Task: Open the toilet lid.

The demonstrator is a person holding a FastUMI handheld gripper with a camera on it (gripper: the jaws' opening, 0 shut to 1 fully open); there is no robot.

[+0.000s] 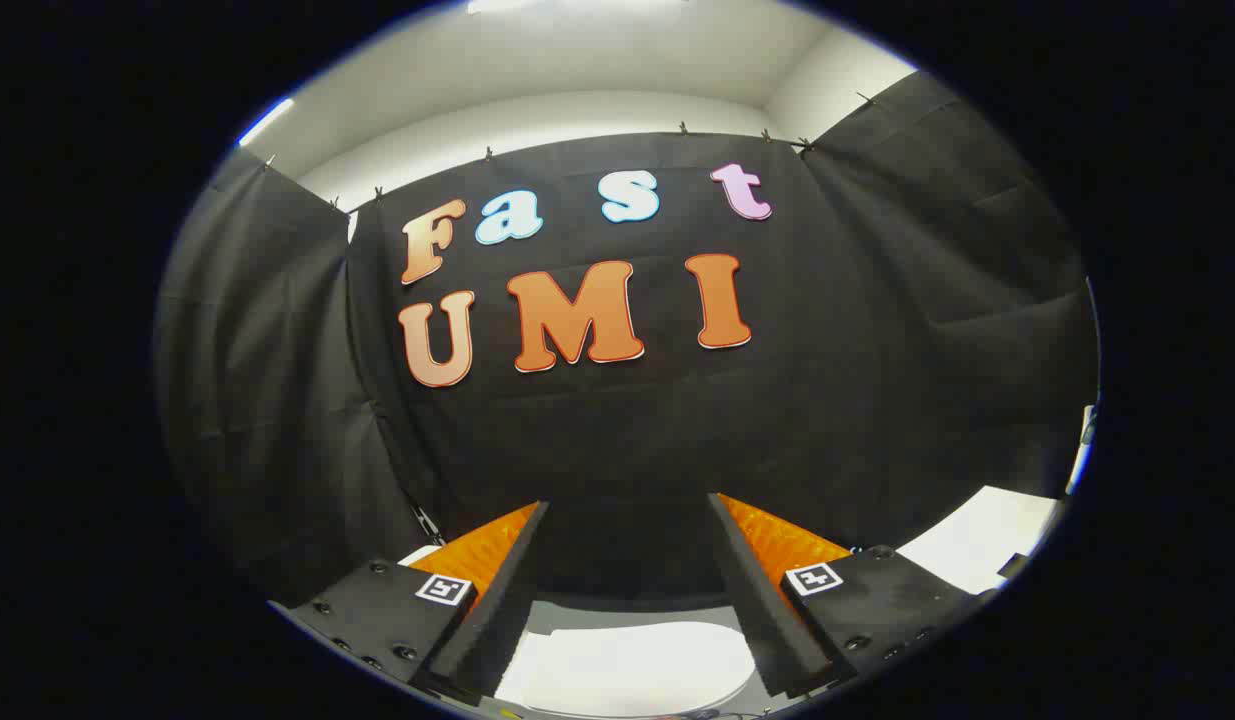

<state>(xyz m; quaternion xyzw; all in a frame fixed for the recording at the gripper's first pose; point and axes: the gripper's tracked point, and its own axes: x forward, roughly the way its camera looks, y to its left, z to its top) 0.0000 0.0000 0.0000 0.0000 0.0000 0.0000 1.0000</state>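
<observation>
Hand-held gripper [627, 510]: fingers spread wide apart, nothing between them, no contact with anything. It points level or slightly upward at the black cloth wall [877, 380] of the booth.

Toilet lid [627, 660]: a smooth white rounded shape low between the two fingers and below them, near their bases. I take it to be the lid, seen from above and lying closed; too little of it shows to be certain. A grey band [627, 612] lies just beyond it, at the foot of the wall; whether that is floor or part of the fixture I cannot tell.

Other item: a pale flat panel [977, 535] off past the right finger, identity unclear.

Handling, as judgement: the lid is probably rigid moulded plastic, light to moderate in weight, glossy and therefore slippery under the fingers. It pivots on a rear hinge, so it should swing rather than lift free. The best hold is likely the front lip, farthest from the hinge, with one finger hooked beneath or both pinching the edge. The front lip itself is not visible here, so the gripper would need to tilt down first.
</observation>
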